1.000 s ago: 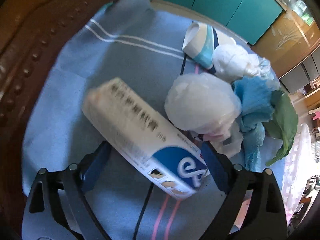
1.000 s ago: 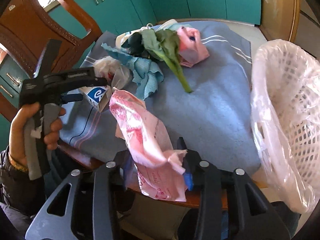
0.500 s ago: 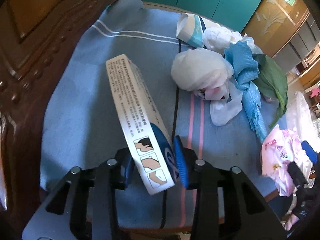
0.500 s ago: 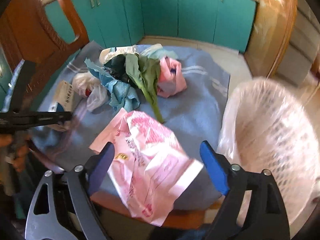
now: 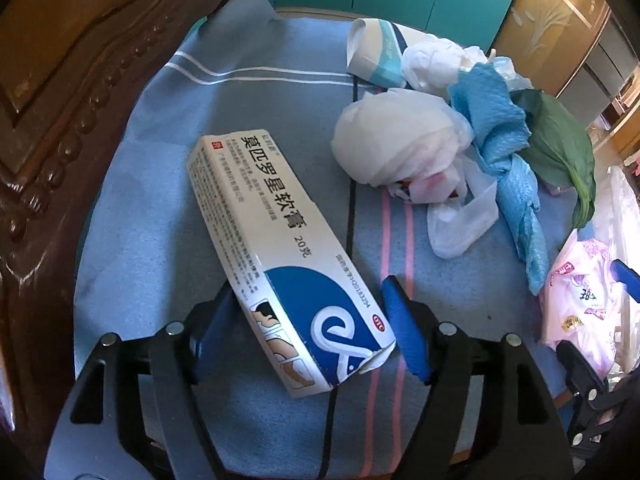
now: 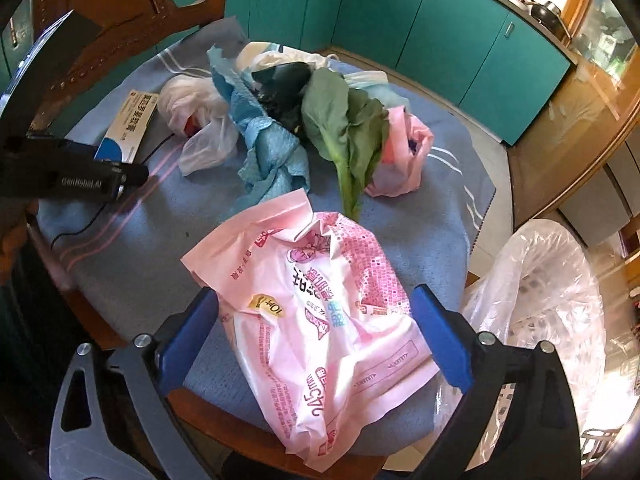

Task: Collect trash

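Both grippers' fingers are opening around a rectangular cardboard box (image 5: 280, 248) and crinkled pink wrapper (image 6: 320, 312).

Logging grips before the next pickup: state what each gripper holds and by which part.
Nothing is held. The left gripper is opening around the ointment box's near end, pads clear. The right gripper is opening, straddling the pink wrapper without pinching it.

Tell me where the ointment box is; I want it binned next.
In the left wrist view the ointment box lies on the blue cloth, its near end between the left gripper's opening jaws, left of the white wad.
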A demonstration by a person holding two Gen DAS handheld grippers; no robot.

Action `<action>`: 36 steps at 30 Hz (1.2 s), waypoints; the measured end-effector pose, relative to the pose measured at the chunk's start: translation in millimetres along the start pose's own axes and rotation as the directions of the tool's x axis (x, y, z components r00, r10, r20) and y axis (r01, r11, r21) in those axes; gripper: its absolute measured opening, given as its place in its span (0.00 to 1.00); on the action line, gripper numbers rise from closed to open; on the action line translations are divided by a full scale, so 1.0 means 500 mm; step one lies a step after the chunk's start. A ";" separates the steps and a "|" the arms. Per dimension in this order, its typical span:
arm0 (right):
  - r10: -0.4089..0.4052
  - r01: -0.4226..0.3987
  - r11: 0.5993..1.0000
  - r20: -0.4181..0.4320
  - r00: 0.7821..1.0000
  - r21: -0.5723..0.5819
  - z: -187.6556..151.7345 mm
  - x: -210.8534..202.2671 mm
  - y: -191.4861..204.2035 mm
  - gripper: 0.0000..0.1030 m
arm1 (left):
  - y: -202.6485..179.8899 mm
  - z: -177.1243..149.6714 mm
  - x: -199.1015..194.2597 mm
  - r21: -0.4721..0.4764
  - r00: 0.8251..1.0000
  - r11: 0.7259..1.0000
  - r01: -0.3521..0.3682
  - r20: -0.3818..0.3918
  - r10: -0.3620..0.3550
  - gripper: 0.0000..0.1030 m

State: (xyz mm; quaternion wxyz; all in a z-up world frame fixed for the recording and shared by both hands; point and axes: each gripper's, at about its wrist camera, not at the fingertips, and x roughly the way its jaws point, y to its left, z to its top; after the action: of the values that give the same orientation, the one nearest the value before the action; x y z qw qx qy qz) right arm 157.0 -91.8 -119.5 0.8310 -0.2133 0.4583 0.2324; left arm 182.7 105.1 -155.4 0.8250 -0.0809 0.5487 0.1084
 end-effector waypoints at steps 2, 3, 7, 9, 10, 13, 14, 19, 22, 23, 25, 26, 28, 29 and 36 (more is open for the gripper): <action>-0.009 0.008 1.000 -0.023 1.000 -0.019 0.001 0.009 0.008 0.94 | -0.005 -0.006 -0.009 0.001 1.000 1.000 -0.003 0.005 0.003 0.71; -0.009 0.008 1.000 -0.029 1.000 -0.028 0.001 0.016 0.010 0.94 | -0.005 -0.006 -0.011 -0.001 1.000 1.000 -0.005 0.008 0.005 0.71; 0.015 -0.015 1.000 -0.028 1.000 -0.014 0.002 0.027 0.013 0.94 | -0.003 -0.018 -0.025 -0.002 1.000 1.000 -0.005 0.015 0.005 0.71; 0.054 -0.054 0.999 -0.022 0.998 0.009 -0.002 0.025 0.011 0.85 | 0.005 -0.022 -0.025 -0.006 1.000 1.000 0.000 0.014 0.000 0.71; 0.079 -0.078 0.997 -0.020 0.997 0.020 -0.003 0.022 0.010 0.78 | 0.010 -0.025 -0.027 -0.007 1.000 1.000 0.003 0.014 -0.003 0.70; 0.090 -0.090 0.996 -0.026 0.996 0.026 -0.008 0.017 0.014 0.60 | 0.014 -0.027 -0.026 0.004 1.000 1.000 0.003 0.021 -0.003 0.68; 0.094 -0.094 0.995 -0.027 0.995 0.025 -0.011 0.018 0.016 0.57 | 0.013 -0.028 -0.027 0.009 1.000 1.000 0.002 0.025 -0.002 0.67; 0.121 -0.120 0.992 -0.029 0.992 0.029 -0.022 0.010 0.031 0.38 | 0.012 -0.040 -0.040 0.029 0.999 1.000 0.004 0.046 -0.005 0.58; 0.132 -0.131 0.991 -0.024 0.991 0.036 -0.025 0.004 0.036 0.34 | 0.014 -0.045 -0.049 0.031 0.998 0.999 0.010 0.056 -0.012 0.55; 0.137 -0.136 0.990 -0.020 0.990 0.042 -0.025 0.002 0.037 0.33 | 0.014 -0.048 -0.053 0.031 0.998 0.999 0.019 0.059 -0.021 0.54; 0.144 -0.143 0.988 -0.015 0.989 0.053 -0.025 -0.001 0.035 0.32 | 0.013 -0.057 -0.067 0.035 0.997 0.999 0.030 0.068 -0.033 0.53; 0.145 -0.144 0.988 -0.012 0.989 0.061 -0.025 -0.002 0.034 0.32 | 0.013 -0.060 -0.071 0.039 0.997 0.999 0.034 0.073 -0.037 0.53; 0.148 -0.147 0.986 -0.007 0.989 0.074 -0.026 -0.003 0.030 0.32 | 0.009 -0.063 -0.078 0.045 0.996 0.998 0.040 0.078 -0.044 0.53; 0.152 -0.151 0.985 -0.004 0.988 0.084 -0.026 -0.003 0.028 0.32 | 0.008 -0.066 -0.083 0.048 0.995 0.998 0.045 0.082 -0.049 0.52; 0.169 -0.170 0.975 0.022 0.985 0.142 -0.035 -0.017 0.007 0.32 | 0.009 -0.080 -0.123 0.066 0.991 0.996 0.063 0.116 -0.071 0.51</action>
State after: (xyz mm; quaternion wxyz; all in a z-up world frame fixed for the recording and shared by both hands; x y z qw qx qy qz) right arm 139.3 -100.5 -121.0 0.8235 -0.1120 0.4863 0.2698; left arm 123.1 94.0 -114.0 0.8613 -0.0672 0.4990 0.0683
